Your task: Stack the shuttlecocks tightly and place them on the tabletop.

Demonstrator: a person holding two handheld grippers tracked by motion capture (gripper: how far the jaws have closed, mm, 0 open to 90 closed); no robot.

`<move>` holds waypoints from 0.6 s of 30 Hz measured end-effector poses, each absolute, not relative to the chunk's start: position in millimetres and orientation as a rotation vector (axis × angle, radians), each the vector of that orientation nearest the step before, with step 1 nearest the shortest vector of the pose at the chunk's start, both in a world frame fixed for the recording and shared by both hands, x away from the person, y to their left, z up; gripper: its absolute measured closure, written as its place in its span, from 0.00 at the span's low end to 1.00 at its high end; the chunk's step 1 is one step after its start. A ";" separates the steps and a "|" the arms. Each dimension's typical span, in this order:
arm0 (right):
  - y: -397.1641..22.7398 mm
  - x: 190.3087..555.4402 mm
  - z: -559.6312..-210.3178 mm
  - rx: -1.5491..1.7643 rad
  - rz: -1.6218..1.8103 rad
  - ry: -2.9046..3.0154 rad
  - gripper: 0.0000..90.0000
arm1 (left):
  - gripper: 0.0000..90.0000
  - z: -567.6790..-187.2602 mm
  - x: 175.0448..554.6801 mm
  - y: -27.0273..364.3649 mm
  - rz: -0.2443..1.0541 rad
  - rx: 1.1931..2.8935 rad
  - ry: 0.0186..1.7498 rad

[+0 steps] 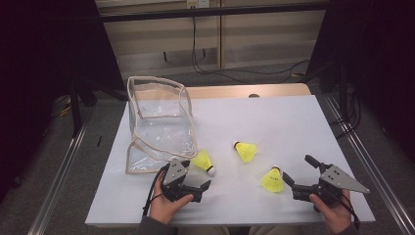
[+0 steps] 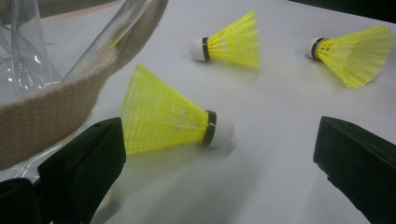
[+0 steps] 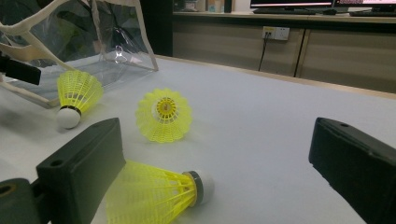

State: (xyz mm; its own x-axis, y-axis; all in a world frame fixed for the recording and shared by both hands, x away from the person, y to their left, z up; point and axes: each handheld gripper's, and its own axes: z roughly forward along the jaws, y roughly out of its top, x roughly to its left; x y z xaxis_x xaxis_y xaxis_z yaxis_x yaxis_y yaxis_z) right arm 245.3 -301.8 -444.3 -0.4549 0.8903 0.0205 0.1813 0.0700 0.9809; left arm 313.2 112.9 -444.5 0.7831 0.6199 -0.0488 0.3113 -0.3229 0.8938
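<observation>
Three yellow shuttlecocks with white cork tips lie on the white table (image 1: 274, 117). My left gripper (image 1: 195, 174) is open by the left shuttlecock (image 1: 203, 161), which lies between its jaws (image 2: 168, 116) beside the bag's beige trim (image 2: 46, 112). My right gripper (image 1: 300, 170) is open just right of the right shuttlecock (image 1: 272, 180); that shuttlecock (image 3: 154, 193) lies by its left jaw, cork pointing into the gap. The middle shuttlecock (image 1: 245, 151) rests apart from both grippers, its skirt facing the right gripper (image 3: 164, 115).
A clear plastic bag (image 1: 156, 122) with beige trim stands open at the table's left, just behind the left gripper. Table edges run close on the near side and right. Cables hang on the wall behind the table.
</observation>
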 end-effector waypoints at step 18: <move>-302.9 245.6 -444.5 1.075 1.440 1.716 0.03 | 0.03 -450.6 321.7 100.7 0.436 1.964 0.760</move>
